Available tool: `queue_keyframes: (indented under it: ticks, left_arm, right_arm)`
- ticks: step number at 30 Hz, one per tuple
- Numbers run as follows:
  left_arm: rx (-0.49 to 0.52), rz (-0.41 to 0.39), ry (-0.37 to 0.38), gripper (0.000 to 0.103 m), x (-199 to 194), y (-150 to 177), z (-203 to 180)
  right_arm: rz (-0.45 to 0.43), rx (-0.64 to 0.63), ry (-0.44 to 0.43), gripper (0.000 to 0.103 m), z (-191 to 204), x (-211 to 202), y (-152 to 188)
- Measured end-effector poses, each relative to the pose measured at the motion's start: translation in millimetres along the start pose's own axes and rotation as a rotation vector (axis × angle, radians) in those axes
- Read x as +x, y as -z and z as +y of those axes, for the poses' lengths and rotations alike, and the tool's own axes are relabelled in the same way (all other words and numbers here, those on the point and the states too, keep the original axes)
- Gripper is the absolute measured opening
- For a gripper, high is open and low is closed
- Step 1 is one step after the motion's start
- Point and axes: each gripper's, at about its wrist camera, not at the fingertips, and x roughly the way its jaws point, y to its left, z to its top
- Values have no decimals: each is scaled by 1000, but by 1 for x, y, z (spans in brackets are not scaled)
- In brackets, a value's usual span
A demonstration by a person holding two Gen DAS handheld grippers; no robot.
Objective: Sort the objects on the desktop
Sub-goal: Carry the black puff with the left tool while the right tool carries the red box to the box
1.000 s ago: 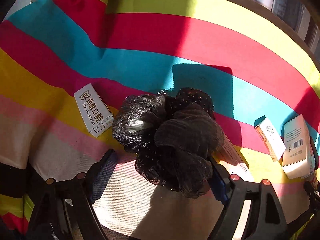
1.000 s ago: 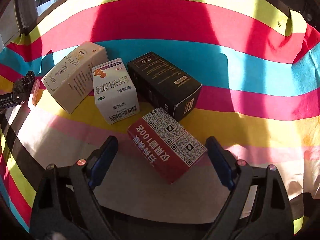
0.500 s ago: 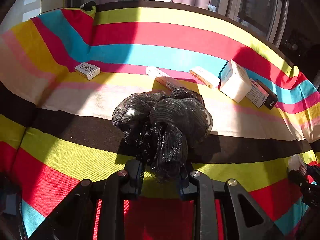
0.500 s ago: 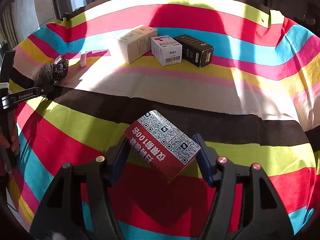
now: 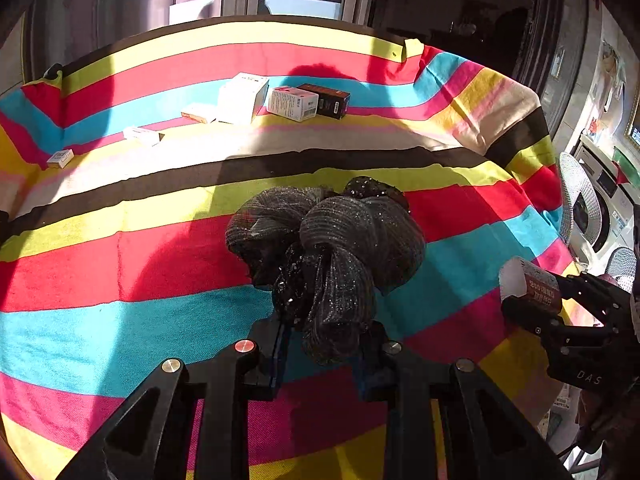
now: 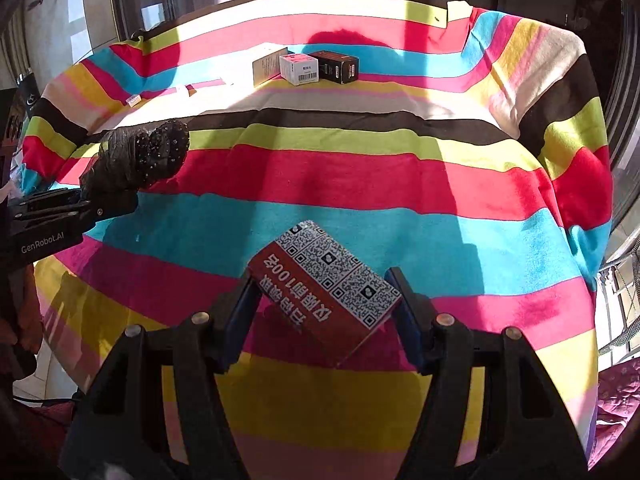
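The left gripper (image 5: 324, 354) pinched one black mesh scrunchie (image 5: 326, 256). The right gripper (image 6: 322, 320) clamped one red box (image 6: 326, 290), jaws half-wide. Three boxes (image 6: 299, 69) stood together on the striped cloth (image 6: 360, 168).

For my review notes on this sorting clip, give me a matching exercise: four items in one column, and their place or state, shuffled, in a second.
Items:
1. black mesh scrunchie
2. red QR-code box
3. black box
4. striped cloth

Place or state:
A. gripped in the right tongs
B. lying at the far side beside two pale boxes
C. spread over the whole table
D. gripped in the left tongs

Pairs: 1-D, 2-A, 3-B, 4-C
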Motion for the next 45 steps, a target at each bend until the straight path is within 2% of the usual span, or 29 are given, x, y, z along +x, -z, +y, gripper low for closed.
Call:
queue_keyframes:
  ticks: [7,17,19,23,25,28,31,36,39,45]
  left_arm:
    - [196,40,68,27,0,17,-78]
    - [476,62,199,27,-9,25,-188]
    - [537,60,210,27,-10,28,-209]
    - [598,108,288,27,-8,33,-247]
    - [666,108,307,27,-9,42,-271]
    - [725,155,367,27,-8,54,-302]
    - [789,183,394,27,-7,68,-329]
    - [842,268,407,27,3,89,-355]
    - [853,327,384,27,15,98,-362]
    - [885,428,377,28,31,115,-368]
  right_arm:
    - [-28,65,80,66,-28,-43,42]
    - [-45,256,198,66,-89,-98,103]
    - [-42,283,224,66,-99,-108,112]
    - [-26,340,278,66,-120,-124,130]
    - [-19,363,308,66,-129,-130,139]
    - [4,387,359,66,-140,-137,151]
    - [30,423,400,66,-154,-144,166]
    - [62,454,479,66,-175,-155,185]
    - [78,471,518,66,-186,-156,192]
    - [90,495,553,66,-200,-150,199]
